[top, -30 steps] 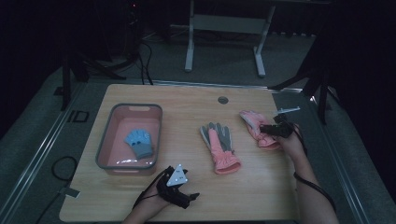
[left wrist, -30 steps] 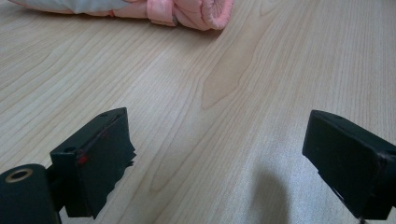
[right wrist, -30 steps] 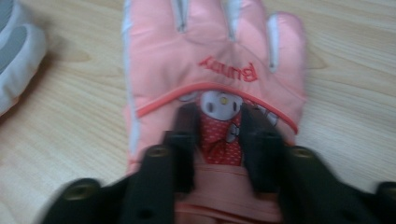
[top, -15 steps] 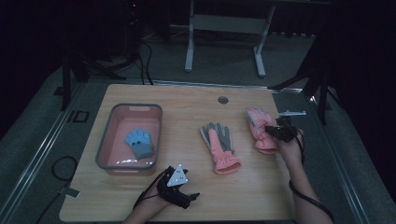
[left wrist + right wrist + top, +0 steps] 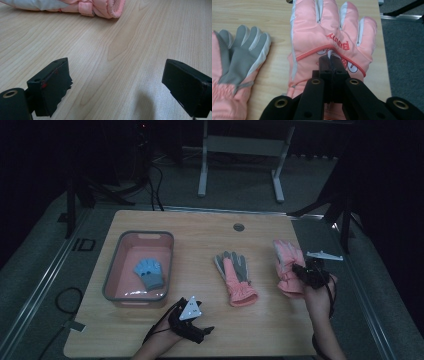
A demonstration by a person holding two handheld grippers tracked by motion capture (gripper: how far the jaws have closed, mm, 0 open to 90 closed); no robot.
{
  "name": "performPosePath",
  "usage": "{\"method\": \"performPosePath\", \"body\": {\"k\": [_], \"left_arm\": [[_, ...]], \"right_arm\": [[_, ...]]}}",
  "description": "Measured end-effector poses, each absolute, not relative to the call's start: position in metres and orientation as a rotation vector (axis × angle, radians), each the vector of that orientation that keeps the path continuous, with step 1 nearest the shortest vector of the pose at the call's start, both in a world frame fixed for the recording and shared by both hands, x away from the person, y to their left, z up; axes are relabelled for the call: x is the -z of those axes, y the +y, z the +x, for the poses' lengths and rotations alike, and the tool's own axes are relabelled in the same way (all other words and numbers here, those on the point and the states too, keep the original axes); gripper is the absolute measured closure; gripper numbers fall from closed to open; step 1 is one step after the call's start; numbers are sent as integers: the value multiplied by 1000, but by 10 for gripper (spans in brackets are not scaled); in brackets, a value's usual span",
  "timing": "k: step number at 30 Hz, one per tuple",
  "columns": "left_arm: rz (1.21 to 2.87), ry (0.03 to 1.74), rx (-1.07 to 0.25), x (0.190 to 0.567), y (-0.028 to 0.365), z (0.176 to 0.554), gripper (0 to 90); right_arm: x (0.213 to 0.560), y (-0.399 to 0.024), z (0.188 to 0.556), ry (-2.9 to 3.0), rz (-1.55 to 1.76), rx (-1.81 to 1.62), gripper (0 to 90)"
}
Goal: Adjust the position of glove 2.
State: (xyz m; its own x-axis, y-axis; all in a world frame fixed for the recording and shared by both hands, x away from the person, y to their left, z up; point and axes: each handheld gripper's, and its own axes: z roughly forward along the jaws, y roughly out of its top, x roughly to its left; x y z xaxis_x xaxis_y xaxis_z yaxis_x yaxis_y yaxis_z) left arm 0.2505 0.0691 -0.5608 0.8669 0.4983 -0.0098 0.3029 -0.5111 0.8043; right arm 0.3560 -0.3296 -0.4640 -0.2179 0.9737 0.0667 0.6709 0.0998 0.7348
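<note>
Right claw (image 5: 331, 62) is pinched fully shut on the back of the pink glove (image 5: 329, 37) at mid-right of the high view, gripping a fold of fabric near the printed lettering. My left claw (image 5: 192, 322) sits at the bottom centre of the frame with its jaws wide apart over bare bench (image 5: 125, 50) and nothing between them. The second pink glove (image 5: 234, 277) lies palm up mid-frame, and there's a small blue glove (image 5: 149, 272) in the pink tub (image 5: 120, 250) on the left.

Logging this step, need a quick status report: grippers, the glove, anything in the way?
Right gripper shut on pink glove. Left gripper open, over bare table. Second pink glove lies toward the bin.
</note>
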Motion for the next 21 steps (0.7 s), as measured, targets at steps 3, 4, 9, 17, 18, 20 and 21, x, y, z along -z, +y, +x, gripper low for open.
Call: {"method": "performPosePath", "body": {"k": [3,4,9,17,18,20,21], "left_arm": [[2142,582,-279,561,69,251,82],[2141,582,-280,561,69,251,81],[2138,586,-275,561,69,250,82],[2137,583,-279,561,70,249,81],[2139,585,-276,562,70,250,82],[2137,582,-276,562,70,249,82],[2139,581,-276,562,70,250,82]], "right_arm": [[472,-329,345,1939,1632,-932,895],[477,-329,341,1939,1639,-926,894],[491,-324,335,1944,1654,-901,893],[514,-315,347,1970,1659,-805,884],[517,-314,348,1976,1651,-798,882],[521,-313,349,1978,1638,-785,879],[522,-313,348,1982,1635,-790,875]]}}
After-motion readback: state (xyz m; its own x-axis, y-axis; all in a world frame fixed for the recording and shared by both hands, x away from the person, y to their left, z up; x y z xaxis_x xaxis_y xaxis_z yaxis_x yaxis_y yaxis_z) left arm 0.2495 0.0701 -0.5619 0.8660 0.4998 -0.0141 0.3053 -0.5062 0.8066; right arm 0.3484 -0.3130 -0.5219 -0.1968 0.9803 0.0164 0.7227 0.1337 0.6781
